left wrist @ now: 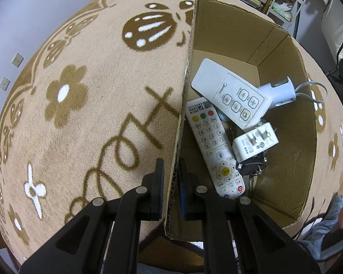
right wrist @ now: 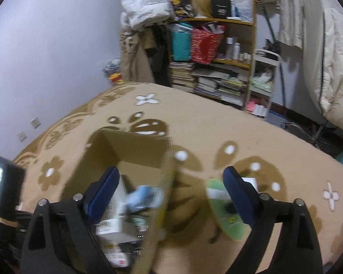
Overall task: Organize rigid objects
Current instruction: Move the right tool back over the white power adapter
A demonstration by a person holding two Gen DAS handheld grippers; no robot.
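A cardboard box (left wrist: 288, 118) stands on a beige flowered rug. My left gripper (left wrist: 171, 189) is shut on its left wall, one finger outside, one inside. In the box lie a white numbered remote (left wrist: 213, 148), a white Midea remote (left wrist: 232, 93), a white plug adapter (left wrist: 255, 143), a pale blue handle with a cord (left wrist: 280, 90) and dark keys (left wrist: 251, 167). In the right wrist view my right gripper (right wrist: 171, 196) is open above the box's right wall (right wrist: 162, 182), empty. A green disc (right wrist: 226, 210) lies on the rug beside its right finger. This view is blurred.
The rug (left wrist: 91, 114) covers the surface around the box. A shelf with books and bags (right wrist: 212, 52) and hanging clothes (right wrist: 308, 22) stand behind. A dark screen (right wrist: 4, 182) is at the left edge. Wall sockets (left wrist: 17, 59) are on the wall.
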